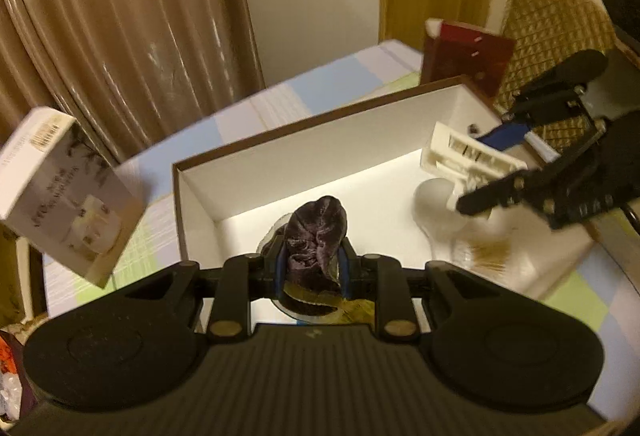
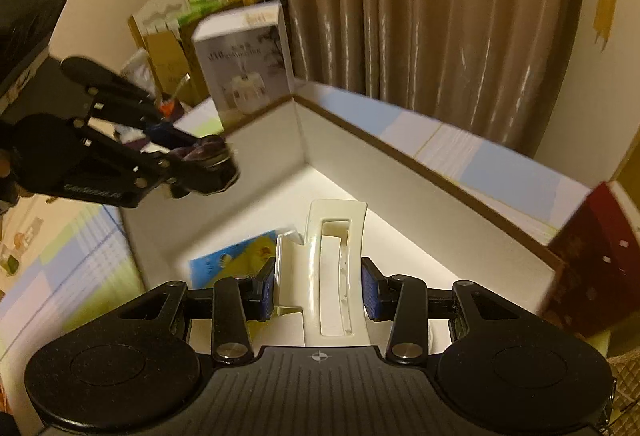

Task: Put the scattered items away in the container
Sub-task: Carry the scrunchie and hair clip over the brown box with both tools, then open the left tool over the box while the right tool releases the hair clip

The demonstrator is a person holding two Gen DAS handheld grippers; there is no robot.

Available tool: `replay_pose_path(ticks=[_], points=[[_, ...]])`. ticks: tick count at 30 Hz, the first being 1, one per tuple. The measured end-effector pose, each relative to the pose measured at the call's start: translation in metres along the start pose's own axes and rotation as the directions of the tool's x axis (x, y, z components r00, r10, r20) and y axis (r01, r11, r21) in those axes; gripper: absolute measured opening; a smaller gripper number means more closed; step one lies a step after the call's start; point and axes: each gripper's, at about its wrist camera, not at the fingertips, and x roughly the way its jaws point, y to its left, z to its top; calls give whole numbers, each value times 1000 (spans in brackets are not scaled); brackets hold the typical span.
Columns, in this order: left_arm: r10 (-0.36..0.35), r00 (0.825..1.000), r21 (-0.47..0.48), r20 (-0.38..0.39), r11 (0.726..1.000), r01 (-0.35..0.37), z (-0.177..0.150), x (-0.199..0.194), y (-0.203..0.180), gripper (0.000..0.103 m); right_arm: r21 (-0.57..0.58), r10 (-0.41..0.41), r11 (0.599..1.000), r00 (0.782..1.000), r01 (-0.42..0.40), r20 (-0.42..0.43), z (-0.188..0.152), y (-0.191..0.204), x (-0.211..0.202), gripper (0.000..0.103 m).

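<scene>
A white open box with a brown rim (image 1: pixel 280 128) lies on the checked bed cover; it also shows in the right wrist view (image 2: pixel 420 164). My left gripper (image 1: pixel 312 268) is shut on a dark purple scrunchie (image 1: pixel 316 232) and holds it over the box's near side; the scrunchie shows in the right wrist view (image 2: pixel 208 152). My right gripper (image 2: pixel 318 288) is shut on a cream plastic hair claw (image 2: pixel 328 268) over the box's right end. The claw (image 1: pixel 468 156) hangs above the box floor. A blue and yellow packet (image 2: pixel 232 260) lies inside the box.
A white carton with a printed picture (image 1: pixel 68 192) stands at the box's left end. A dark red box (image 1: pixel 468 56) stands at the far right corner. A quilted gold cushion (image 1: pixel 556 28) leans behind it. Brown curtains (image 2: pixel 440 16) hang behind the bed.
</scene>
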Motion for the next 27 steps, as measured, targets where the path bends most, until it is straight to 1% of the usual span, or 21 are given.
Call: replay_pose_path(ticks=[5,8,11,15,18,20,23,25,27], points=[[5,996,-31,-94,999,-8,10,54,19,21,-28,-8,1000,996,6,-85,11,-11,44,44],[4,992,-37,-127,999,-8,14,78,25,21,-37,-23,999,992,18,-122,15,-22,63,44],[5,989,-37,-149,999,-11,18,98,29,21,-36,-23,999,990,18,-142,20,-31,76,44],[23,982,-40,-185,999,-31,20,122,33,22,-37,-21,999,987,16,-157,25,-39,87,44],[46,978,-31,-204,998,-53,19,134,35,28,-44,-20,999,985,12,-172,29,-40,96,44],[58,976,-18,-212,998,-63,19,138,34,28,-53,-19,999,983,9,-182,30,-38,101,44],[55,977,-7,-207,998,-57,18,139,33,32,-62,-17,998,981,6,-194,29,-38,106,44],[53,978,-3,-200,999,-54,18,137,32,33,-68,-19,998,980,6,-199,29,-37,109,44],[53,980,1,-192,999,-54,18,136,32,40,-67,-28,998,979,14,-202,28,-38,112,44]])
